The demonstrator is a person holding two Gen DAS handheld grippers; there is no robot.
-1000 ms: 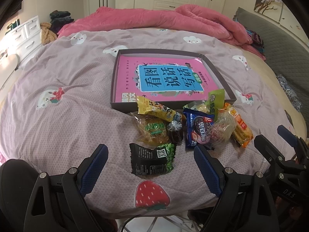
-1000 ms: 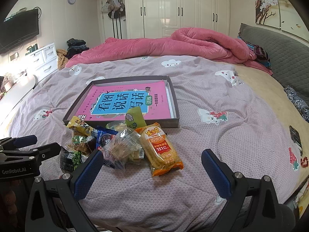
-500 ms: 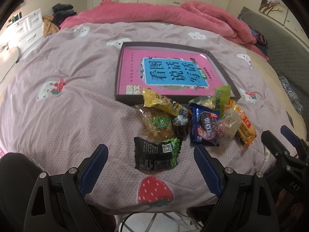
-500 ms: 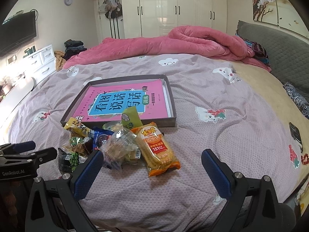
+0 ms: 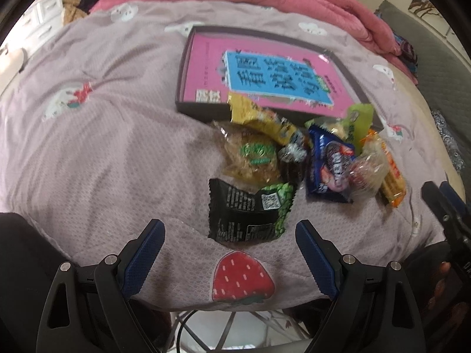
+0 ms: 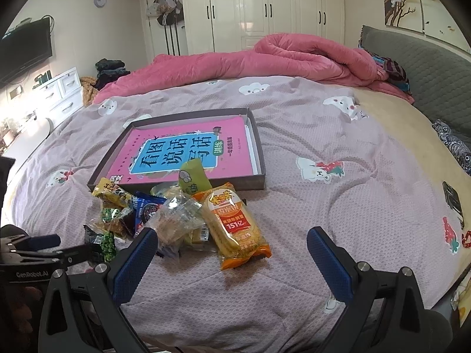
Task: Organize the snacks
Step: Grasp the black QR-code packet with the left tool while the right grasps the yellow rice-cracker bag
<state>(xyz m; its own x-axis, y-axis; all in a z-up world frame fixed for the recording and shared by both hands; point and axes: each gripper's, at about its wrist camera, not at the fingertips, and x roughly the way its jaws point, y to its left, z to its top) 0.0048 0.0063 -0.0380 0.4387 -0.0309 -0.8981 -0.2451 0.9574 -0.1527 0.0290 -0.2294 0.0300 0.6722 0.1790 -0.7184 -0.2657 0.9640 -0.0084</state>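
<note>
A pile of snack packets lies on the bed in front of a shallow grey box (image 5: pixel 188 56) (image 6: pixel 260 153) that holds a pink book (image 5: pixel 206 67) (image 6: pixel 235 141). Nearest my left gripper (image 5: pixel 229 235) is a black and green packet (image 5: pixel 247 211). Behind it lie a clear cookie pack (image 5: pixel 250 158), a yellow packet (image 5: pixel 259 117), a blue packet (image 5: pixel 326 161) and an orange packet (image 5: pixel 391 176) (image 6: pixel 235 223). My left gripper is open and empty just short of the black packet. My right gripper (image 6: pixel 232 250) is open and empty, just short of the orange packet.
The bed has a mauve quilt (image 6: pixel 323 135) with a strawberry print (image 5: pixel 241 279) at its near edge. A pink duvet (image 6: pixel 279 58) is bunched at the far side. A phone (image 6: pixel 453 203) lies at the right. White drawers (image 6: pixel 64 91) stand at the left.
My left gripper has moved forward and down toward the black and green packet, which now looks larger. My right gripper has crept slightly closer to the pile. Both stay open.
</note>
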